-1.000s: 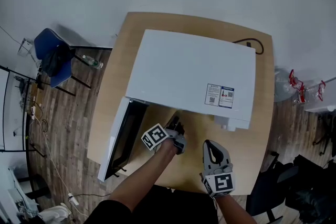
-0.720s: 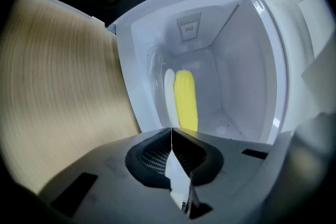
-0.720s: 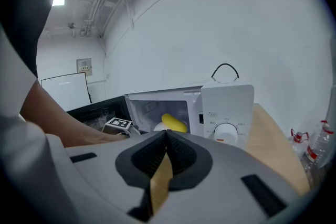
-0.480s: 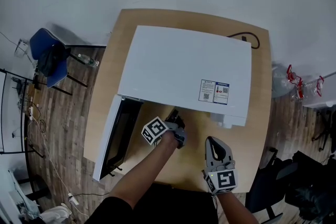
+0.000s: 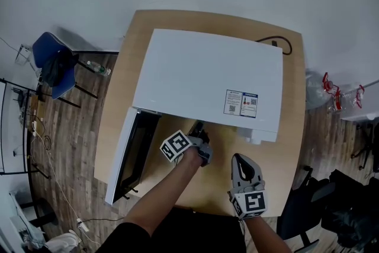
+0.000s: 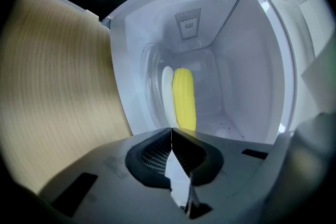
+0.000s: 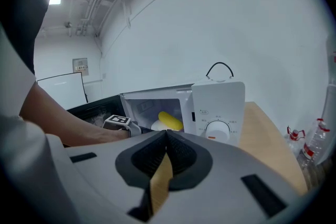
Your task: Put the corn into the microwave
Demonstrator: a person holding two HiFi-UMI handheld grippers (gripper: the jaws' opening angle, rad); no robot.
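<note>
A yellow corn cob lies on a white plate inside the open white microwave. My left gripper is shut and empty, just outside the cavity mouth and pointing in at the corn. In the head view, the left gripper sits at the microwave's front edge. My right gripper hovers over the table in front of the control panel, shut with nothing held. The right gripper view shows the right gripper, the corn in the cavity and the left gripper's marker cube.
The microwave door hangs open to the left, past the wooden table edge. A black cable loops behind the microwave. The dial faces my right gripper. A blue chair stands on the floor to the left, bottles to the right.
The head view has shifted a little. Both grippers keep their places in front of the microwave, and the corn stays on the plate.
</note>
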